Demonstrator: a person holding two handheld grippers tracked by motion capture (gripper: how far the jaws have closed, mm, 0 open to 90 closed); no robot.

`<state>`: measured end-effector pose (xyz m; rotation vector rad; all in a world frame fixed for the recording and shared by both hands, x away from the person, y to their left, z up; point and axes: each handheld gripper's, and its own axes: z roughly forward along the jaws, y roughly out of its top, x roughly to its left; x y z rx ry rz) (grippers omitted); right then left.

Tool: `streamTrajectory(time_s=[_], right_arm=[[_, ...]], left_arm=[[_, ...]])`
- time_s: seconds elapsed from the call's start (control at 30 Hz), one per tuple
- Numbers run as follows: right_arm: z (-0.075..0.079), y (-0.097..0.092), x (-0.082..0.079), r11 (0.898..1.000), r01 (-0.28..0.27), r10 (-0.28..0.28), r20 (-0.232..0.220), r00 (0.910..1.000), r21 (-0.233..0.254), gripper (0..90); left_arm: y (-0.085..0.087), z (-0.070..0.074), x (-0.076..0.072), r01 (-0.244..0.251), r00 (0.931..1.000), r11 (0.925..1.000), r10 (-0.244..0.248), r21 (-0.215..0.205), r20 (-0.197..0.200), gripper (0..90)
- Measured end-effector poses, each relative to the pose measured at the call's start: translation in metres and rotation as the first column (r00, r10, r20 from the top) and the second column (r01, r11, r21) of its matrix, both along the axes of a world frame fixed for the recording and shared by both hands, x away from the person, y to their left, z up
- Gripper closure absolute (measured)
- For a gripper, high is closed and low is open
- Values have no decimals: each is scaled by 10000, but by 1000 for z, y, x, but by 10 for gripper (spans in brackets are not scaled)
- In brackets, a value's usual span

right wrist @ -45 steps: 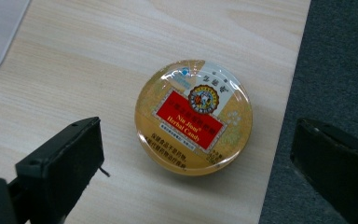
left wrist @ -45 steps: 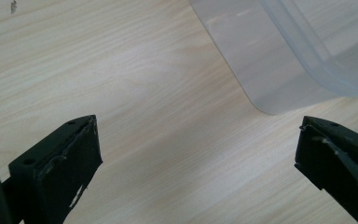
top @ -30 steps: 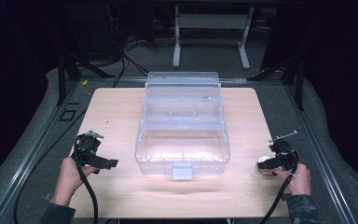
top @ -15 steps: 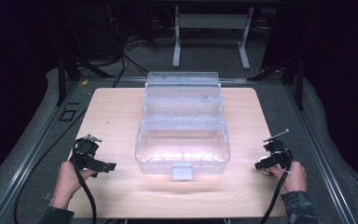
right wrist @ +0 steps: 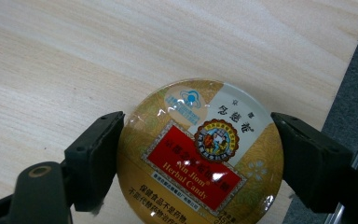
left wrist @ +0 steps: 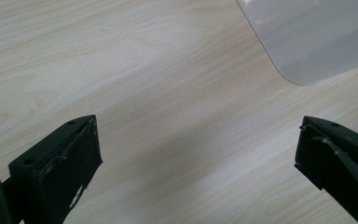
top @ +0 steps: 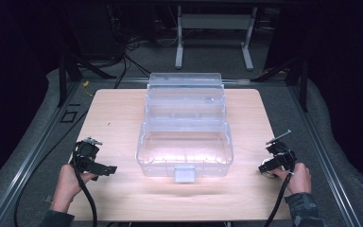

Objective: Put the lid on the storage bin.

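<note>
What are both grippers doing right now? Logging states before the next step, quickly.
Left gripper: open, holding nothing, over the bare table.
Right gripper: jaws on either side of the candy tin, apparently shut on it.

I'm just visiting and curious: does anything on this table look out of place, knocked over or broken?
Nothing stands out. The clear plastic box sits upright and square in the middle of the wooden table, undamaged. A round candy tin lies flat near the table's right edge, between the jaws of the right tool. Nothing is spilled.
</note>
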<state>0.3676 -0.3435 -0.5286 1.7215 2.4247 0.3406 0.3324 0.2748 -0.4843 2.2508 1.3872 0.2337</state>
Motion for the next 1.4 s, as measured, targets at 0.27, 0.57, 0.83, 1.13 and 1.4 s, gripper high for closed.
streamTrajectory(time_s=[0.27,0.57,0.83,1.13,1.4], right_arm=[[12,3,-1,9994,-141,143,56,9999,-306,203],[33,10,-3,9970,-379,399,291,9988,-669,203],[51,16,-3,9965,-701,717,338,9969,-457,203],[73,22,-4,9937,-1010,1035,520,9933,-488,203],[93,30,-4,9907,-1256,1291,702,9891,-518,203]], left_arm=[[5,1,-1,-20,10000,10000,19,75,89,2],[6,-2,-2,47,10000,9997,-47,223,36,2],[5,0,-1,59,9998,9995,-64,309,172,2],[5,0,-1,67,9997,9994,-75,341,232,2],[6,1,-1,99,9995,9992,-110,375,300,2]])
